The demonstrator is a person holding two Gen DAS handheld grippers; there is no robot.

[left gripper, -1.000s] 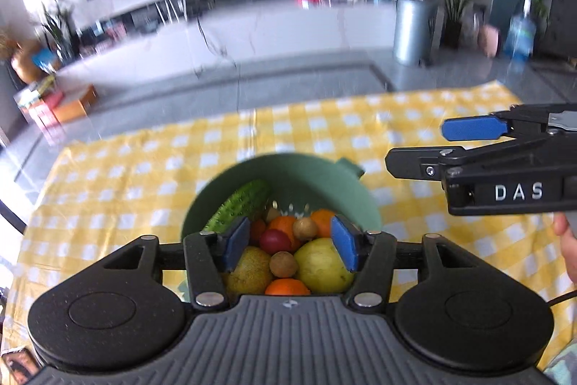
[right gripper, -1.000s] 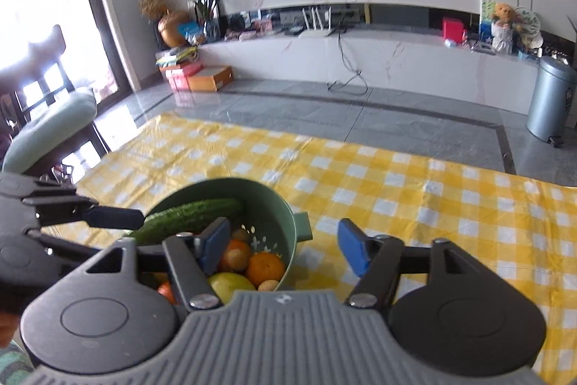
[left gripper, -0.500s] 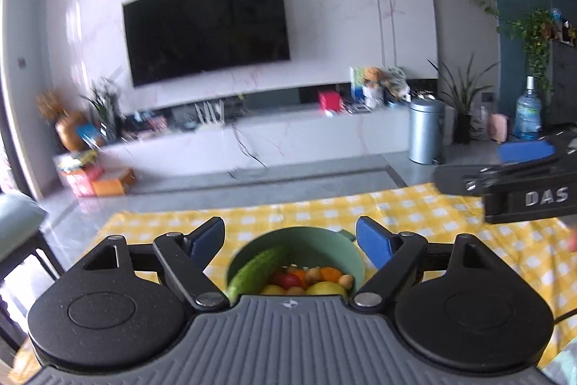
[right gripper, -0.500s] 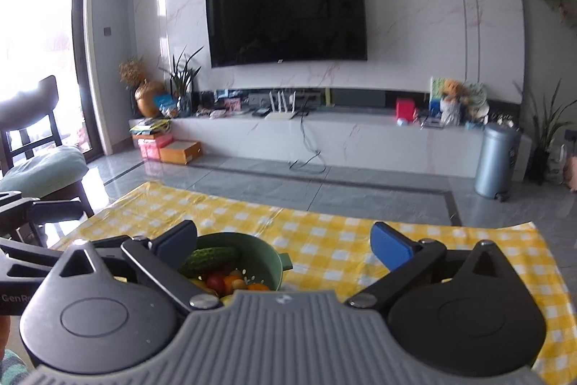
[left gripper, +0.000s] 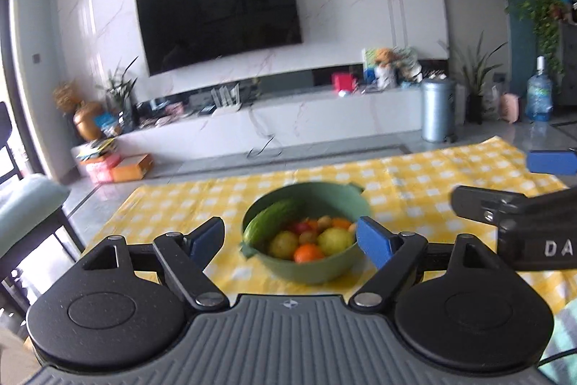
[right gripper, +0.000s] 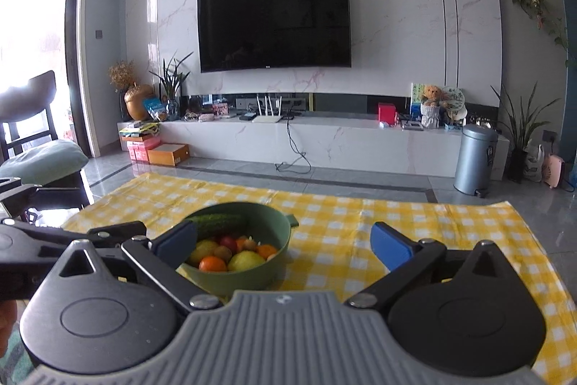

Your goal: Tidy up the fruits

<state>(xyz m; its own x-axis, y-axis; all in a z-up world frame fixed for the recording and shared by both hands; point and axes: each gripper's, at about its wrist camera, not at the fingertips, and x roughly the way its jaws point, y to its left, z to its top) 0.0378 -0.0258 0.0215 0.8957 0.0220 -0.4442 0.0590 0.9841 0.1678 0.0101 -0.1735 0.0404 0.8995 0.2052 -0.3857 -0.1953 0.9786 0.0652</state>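
The green bowl (right gripper: 245, 271) sits on the yellow checked cloth (right gripper: 414, 226), fruit heaped inside. A cucumber (left gripper: 272, 222) leans lengthwise on its left rim (tip raised toward the far side). Left gripper (left gripper: 290, 239) and right gripper (right gripper: 285, 246) both gape wide, holding nothing.

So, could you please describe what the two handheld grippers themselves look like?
Both match: a ribbed grey body, two round black housings, and black linkage arms with silver pivot screws ending in blue finger pads. The left gripper and right gripper each carry a small emblem on the grey front edge. Seen from the side, the right gripper bears white letters, "DA" visible. No cable is clearly attributable.
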